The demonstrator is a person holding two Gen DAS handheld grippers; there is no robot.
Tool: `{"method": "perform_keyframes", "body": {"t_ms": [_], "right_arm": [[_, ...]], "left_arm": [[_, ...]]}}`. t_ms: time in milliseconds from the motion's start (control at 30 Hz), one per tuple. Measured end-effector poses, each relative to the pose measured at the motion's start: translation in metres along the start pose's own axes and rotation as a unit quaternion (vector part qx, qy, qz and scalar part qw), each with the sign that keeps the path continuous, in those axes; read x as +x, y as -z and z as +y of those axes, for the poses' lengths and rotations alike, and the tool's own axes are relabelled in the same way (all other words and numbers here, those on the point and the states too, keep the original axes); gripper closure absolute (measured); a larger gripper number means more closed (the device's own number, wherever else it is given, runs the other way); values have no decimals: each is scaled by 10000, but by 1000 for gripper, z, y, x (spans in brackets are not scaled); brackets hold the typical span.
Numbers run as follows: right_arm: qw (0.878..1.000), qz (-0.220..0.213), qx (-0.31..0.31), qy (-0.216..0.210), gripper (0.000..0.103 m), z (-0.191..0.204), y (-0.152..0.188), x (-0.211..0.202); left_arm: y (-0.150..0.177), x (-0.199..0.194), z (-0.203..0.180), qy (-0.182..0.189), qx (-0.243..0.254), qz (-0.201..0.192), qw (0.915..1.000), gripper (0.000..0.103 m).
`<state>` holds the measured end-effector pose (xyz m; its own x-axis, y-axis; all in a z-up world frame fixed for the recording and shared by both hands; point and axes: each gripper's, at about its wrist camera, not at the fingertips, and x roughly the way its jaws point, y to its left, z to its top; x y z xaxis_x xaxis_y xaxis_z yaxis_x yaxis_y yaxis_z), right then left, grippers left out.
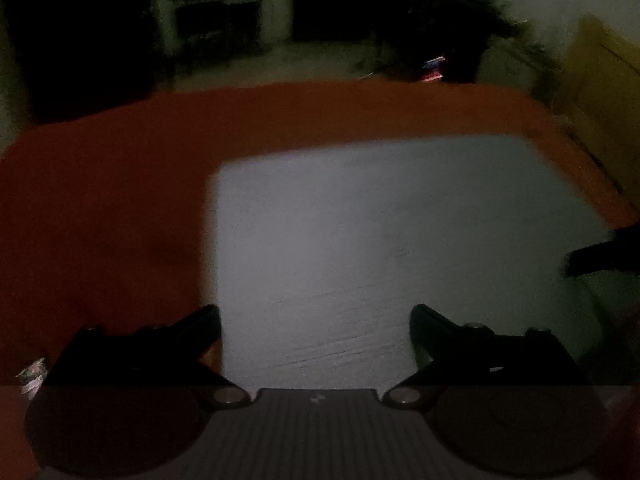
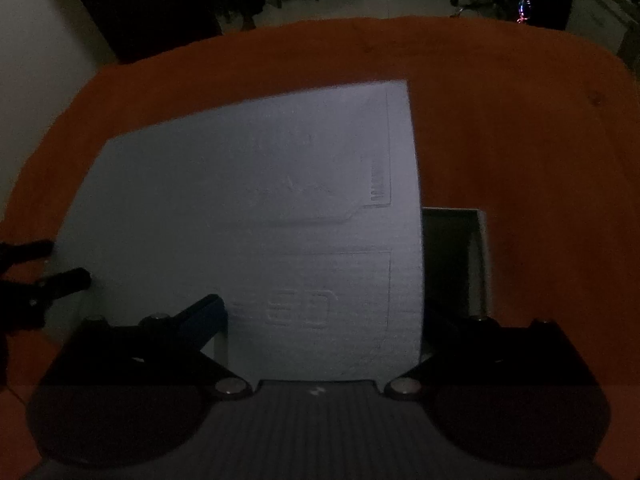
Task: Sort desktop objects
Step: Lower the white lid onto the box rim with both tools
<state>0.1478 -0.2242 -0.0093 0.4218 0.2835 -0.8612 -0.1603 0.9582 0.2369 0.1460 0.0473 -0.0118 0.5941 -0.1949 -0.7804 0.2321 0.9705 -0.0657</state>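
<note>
A large white foam sheet (image 1: 380,232) with shapes pressed into it lies on the orange table (image 1: 120,200). My left gripper (image 1: 316,312) hangs over the sheet's near left corner, jaws wide open, the left finger over bare table. My right gripper (image 2: 324,308) is over the same foam sheet (image 2: 248,200) near its right edge, also wide open. Its left fingertip sits over the foam, and its right finger is beyond the sheet's edge and partly hidden by it. Nothing is pinched in either one. Each gripper shows at the edge of the other's view.
A dark open box with a pale rim (image 2: 480,256) sits just right of the foam sheet. A small crumpled wrapper (image 1: 32,376) lies at the near left. The room is dim, with dark furniture and floor beyond the table's far edge.
</note>
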Motion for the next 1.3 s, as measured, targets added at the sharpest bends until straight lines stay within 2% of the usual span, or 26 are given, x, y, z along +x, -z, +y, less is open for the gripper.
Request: {"method": "perform_keyframes", "body": {"t_ms": [33, 67, 133, 167, 233, 300, 400, 500, 600, 667, 733, 767, 833, 900, 933, 967, 1033, 1133, 1300], "right_arm": [[9995, 35, -190, -251, 6, -1, 3, -7], [9978, 77, -399, -522, 8, -2, 7, -14], [9949, -23, -806, -610, 11, 4, 16, -30], [9962, -183, -770, -353, 9, 3, 21, -37], [9967, -189, -754, -223, 8, -5, 25, -37], [9980, -62, -622, 34, 8, -21, 27, -30], [9997, 85, -67, -230, 6, -47, 20, -22], [9979, 225, 443, -412, 0, -60, 10, -17], [9958, 499, 523, -569, 0, -58, -6, -3], [9952, 662, 451, -568, 0, -52, -17, 10], [9954, 707, 419, -491, 0, -47, -21, 19], [9952, 735, 403, -497, 0, -44, -22, 24], [9945, 747, 429, -593, 1, -41, -23, 32], [9940, 675, 455, -728, 5, -44, -20, 29], [9930, 630, 447, -891, 15, -46, -18, 27], [9917, 601, 434, -1049, 20, -47, -17, 23], [9943, 492, 256, -909, 26, -48, -16, 14], [9977, 232, 111, -632, 28, -59, -8, -2], [9965, 244, 400, -699, 28, -90, 2, -28]], "left_arm": [[-3, -6, -12, 309, 92, -19, 9995, 7], [-4, -11, -30, 89, 310, -56, 9995, 6], [-5, -17, -61, -281, 777, -139, 9965, 2], [-3, -18, -67, -276, 933, -245, 9949, 2], [0, -18, -70, -370, 1076, -346, 9929, 2], [0, -12, -46, -433, 738, -226, 9961, 2], [-4, -7, 8, -656, 75, -190, 9976, 1], [-3, -4, 64, -608, -412, -54, 9973, 1], [9, 7, 115, -256, -929, -78, 9953, 1], [18, 21, 140, -59, -1191, 97, 9928, 1], [31, 35, 160, 392, -1505, 315, 9873, 0], [37, 41, 169, 622, -1669, 417, 9831, 1], [47, 52, 182, 1173, -2174, 470, 9679, 1], [52, 60, 174, 1557, -2292, 584, 9591, 1], [52, 58, 160, 1515, -2136, 542, 9636, 0], [51, 56, 147, 1470, -1981, 498, 9678, 0], [47, 46, 132, 1384, -1683, 412, 9751, 2], [41, 19, 110, 1317, -1182, 237, 9839, 1], [11, -13, 75, 815, -915, 364, 9918, 1]]}}
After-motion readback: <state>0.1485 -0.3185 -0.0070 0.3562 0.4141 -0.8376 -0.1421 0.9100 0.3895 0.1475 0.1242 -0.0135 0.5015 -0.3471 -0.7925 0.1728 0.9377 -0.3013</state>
